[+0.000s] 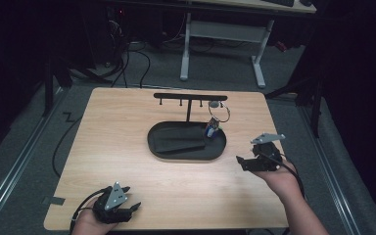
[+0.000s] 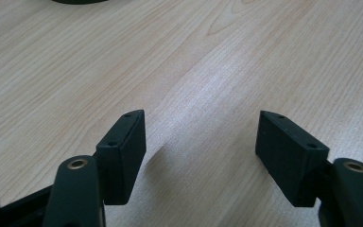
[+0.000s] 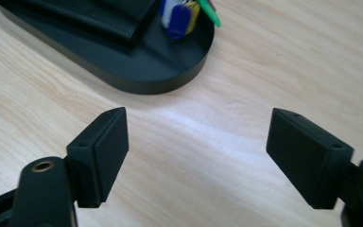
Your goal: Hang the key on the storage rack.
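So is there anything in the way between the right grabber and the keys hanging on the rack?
Nothing visible. The right gripper is open over bare table, and between it and the keys lies only wood and the low rim of the black tray.

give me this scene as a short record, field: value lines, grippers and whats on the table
surface: wooden table
stand: black T-shaped rack with hooks, rising from an oval black tray
hanging: key ring on the rack's right end, blue tag dangling into the tray
in tray: flat black case
left gripper: open, empty, near the table's front left edge
right gripper: open, empty, right of the tray, fingers pointing toward it
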`<action>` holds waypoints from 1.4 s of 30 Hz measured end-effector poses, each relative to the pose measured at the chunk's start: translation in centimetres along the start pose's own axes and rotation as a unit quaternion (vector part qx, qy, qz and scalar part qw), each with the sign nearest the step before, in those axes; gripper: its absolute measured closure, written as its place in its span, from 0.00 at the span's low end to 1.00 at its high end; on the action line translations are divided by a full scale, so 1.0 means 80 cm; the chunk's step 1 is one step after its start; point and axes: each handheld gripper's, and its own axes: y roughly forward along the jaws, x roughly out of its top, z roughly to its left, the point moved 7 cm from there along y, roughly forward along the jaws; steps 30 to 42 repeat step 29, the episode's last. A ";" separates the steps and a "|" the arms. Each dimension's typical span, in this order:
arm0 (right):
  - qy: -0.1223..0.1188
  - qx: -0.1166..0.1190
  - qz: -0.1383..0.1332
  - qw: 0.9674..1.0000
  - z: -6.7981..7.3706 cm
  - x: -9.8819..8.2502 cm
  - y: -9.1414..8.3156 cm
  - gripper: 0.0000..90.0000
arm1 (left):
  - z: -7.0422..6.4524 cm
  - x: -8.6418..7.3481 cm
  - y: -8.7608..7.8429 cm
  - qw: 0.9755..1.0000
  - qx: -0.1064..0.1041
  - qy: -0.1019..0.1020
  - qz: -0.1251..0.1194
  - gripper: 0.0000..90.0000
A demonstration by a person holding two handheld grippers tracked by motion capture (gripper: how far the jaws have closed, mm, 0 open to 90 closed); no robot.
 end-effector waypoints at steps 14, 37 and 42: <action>0.085 0.009 -0.140 0.987 0.052 -0.127 0.030 0.31 | -0.011 0.004 0.001 1.000 -0.009 0.007 -0.008 0.39; 0.055 0.045 -0.139 0.988 0.071 -0.125 0.020 0.23 | -0.016 0.005 0.000 1.000 -0.007 0.007 -0.002 0.39; 0.055 0.045 -0.139 0.988 0.071 -0.125 0.020 0.23 | -0.016 0.005 0.000 1.000 -0.007 0.007 -0.002 0.39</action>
